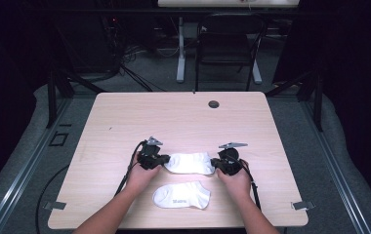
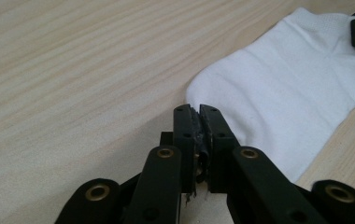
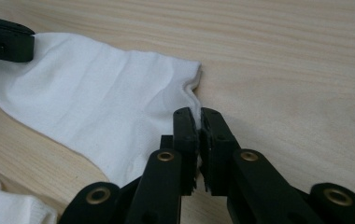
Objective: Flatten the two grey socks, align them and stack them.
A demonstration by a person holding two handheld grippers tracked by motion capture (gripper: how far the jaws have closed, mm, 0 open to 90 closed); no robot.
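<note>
A white ankle sock [image 1: 189, 163] lies flat on the wooden table [image 1: 174, 117] between my two grippers. My left gripper [image 1: 164, 161] is at its left end; in the left gripper view the jaws [image 2: 198, 108] are shut together on the edge of the sock [image 2: 283, 88]. My right gripper [image 1: 216, 165] holds the opposite end. In the right gripper view the cuff edge of the sock [image 3: 96, 107] runs in between the closed jaws of that gripper [image 3: 198, 113]. A second white sock [image 1: 181, 195] lies nearer the front edge, apart from both grippers.
A round cable hole [image 1: 214, 104] sits near the table's far edge. A black chair [image 1: 227, 44] and a white desk leg [image 1: 180, 53] stand beyond the table. The corner of the second sock [image 3: 7, 210] shows at the lower left of the right gripper view.
</note>
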